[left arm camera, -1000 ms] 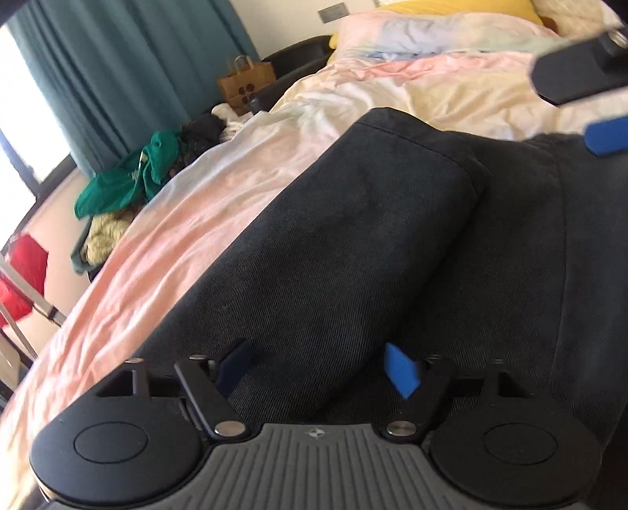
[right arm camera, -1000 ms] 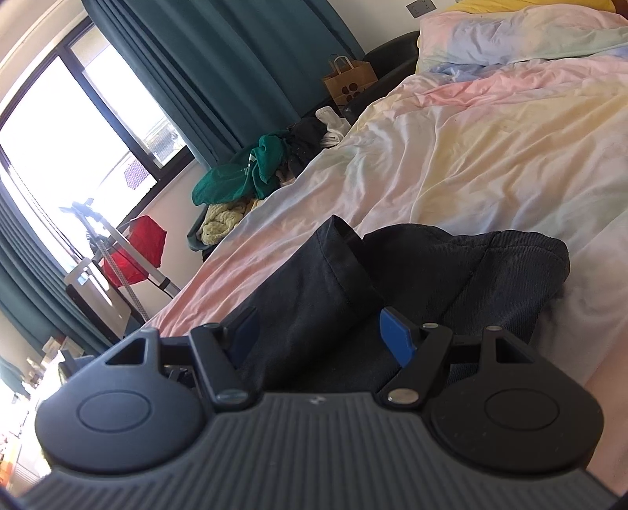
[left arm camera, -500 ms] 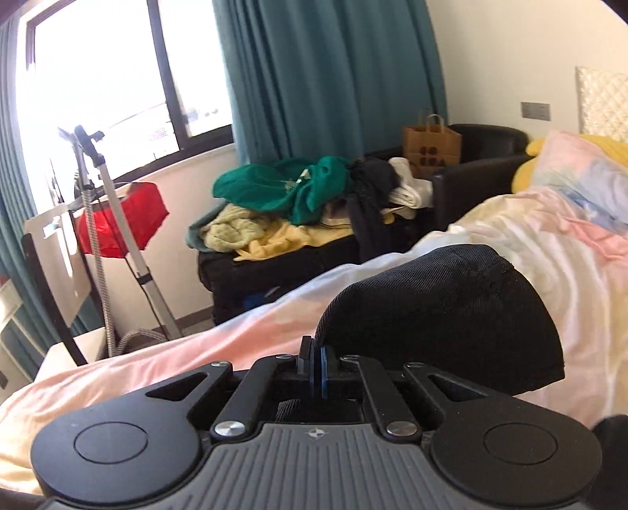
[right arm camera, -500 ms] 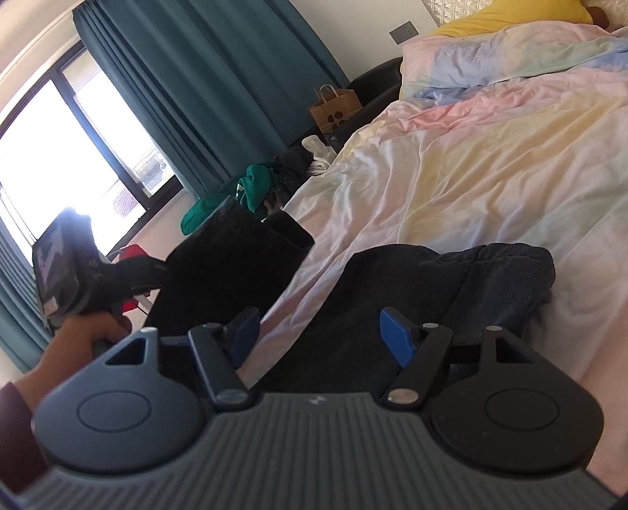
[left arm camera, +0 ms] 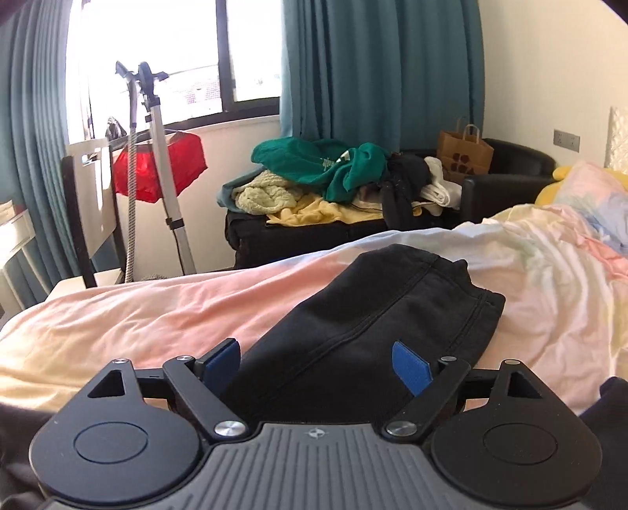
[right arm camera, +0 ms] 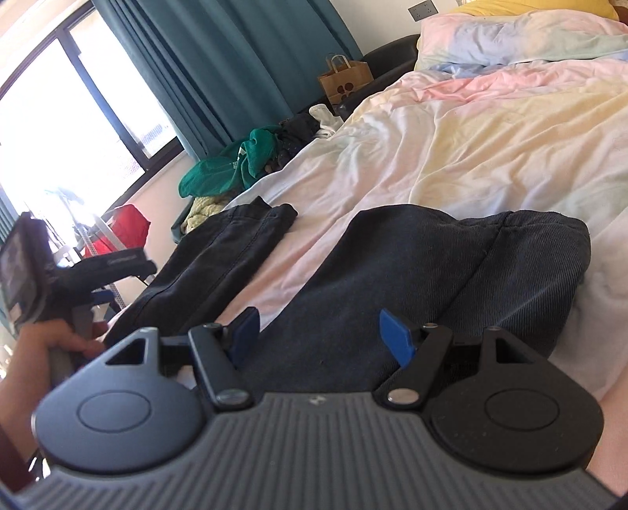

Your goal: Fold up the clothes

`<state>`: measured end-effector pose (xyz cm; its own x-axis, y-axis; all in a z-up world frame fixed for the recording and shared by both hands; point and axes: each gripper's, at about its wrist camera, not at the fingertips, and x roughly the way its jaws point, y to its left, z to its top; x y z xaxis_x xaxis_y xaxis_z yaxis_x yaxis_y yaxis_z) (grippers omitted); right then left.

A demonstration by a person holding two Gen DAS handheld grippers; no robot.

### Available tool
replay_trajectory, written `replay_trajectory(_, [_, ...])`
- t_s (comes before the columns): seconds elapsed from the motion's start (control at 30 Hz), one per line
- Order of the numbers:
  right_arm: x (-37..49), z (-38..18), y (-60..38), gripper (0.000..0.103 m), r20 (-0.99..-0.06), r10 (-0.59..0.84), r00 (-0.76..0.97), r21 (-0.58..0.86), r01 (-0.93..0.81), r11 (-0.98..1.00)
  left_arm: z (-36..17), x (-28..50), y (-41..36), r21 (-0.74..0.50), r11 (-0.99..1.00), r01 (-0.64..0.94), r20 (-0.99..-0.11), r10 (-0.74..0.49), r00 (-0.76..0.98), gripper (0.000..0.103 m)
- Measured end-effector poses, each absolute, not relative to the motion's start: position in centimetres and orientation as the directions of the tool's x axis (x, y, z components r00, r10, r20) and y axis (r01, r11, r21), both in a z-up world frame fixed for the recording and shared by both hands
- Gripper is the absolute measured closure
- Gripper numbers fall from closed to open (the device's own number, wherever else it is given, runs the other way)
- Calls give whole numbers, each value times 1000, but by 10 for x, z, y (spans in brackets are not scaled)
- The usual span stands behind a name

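Note:
Dark trousers lie on the pastel bedsheet (left arm camera: 549, 314). One trouser leg (left arm camera: 384, 314) stretches away from my left gripper (left arm camera: 316, 365). That gripper's jaws are opening, and the blue pads (left arm camera: 410, 367) stand either side of the cloth without pressing it. In the right wrist view the same leg (right arm camera: 219, 255) lies to the left, apart from the wider folded part (right arm camera: 431, 274). My right gripper (right arm camera: 321, 335) hovers open over that part, and its pads do not pinch the fabric. A person's hand (right arm camera: 51, 345) holds the left tool at the left edge.
A black sofa (left arm camera: 510, 180) beside the bed carries a heap of green, yellow and white clothes (left arm camera: 333, 168) and a paper bag (left arm camera: 465, 153). A steamer stand (left arm camera: 165, 176) with a red item stands by the window. Pillows (right arm camera: 530, 35) lie at the bed's head.
The left gripper shut on the trouser leg, lifted it and swung it left. Now it stands open and the leg lies flat, apart from the rest. The right gripper barely moved.

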<state>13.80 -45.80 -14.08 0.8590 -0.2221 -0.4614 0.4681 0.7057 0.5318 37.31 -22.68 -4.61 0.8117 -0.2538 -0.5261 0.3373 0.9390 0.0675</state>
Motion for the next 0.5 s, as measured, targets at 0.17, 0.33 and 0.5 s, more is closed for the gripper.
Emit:
replay_trajectory(0.17, [138, -135, -451, 32, -451, -181, 874, 539, 429, 725, -22, 251, -106, -3, 973, 230, -537, -195, 820, 13])
replay_trajectory(0.33, [142, -125, -433, 33, -428, -71, 901, 553, 323, 768, -20, 145, -27, -7, 993, 116, -531, -102, 841, 10])
replay_trajectory(0.5, [151, -118, -411, 37, -406, 23, 914, 566, 231, 791, -36, 88, -1, -32, 996, 87, -483, -92, 871, 10])
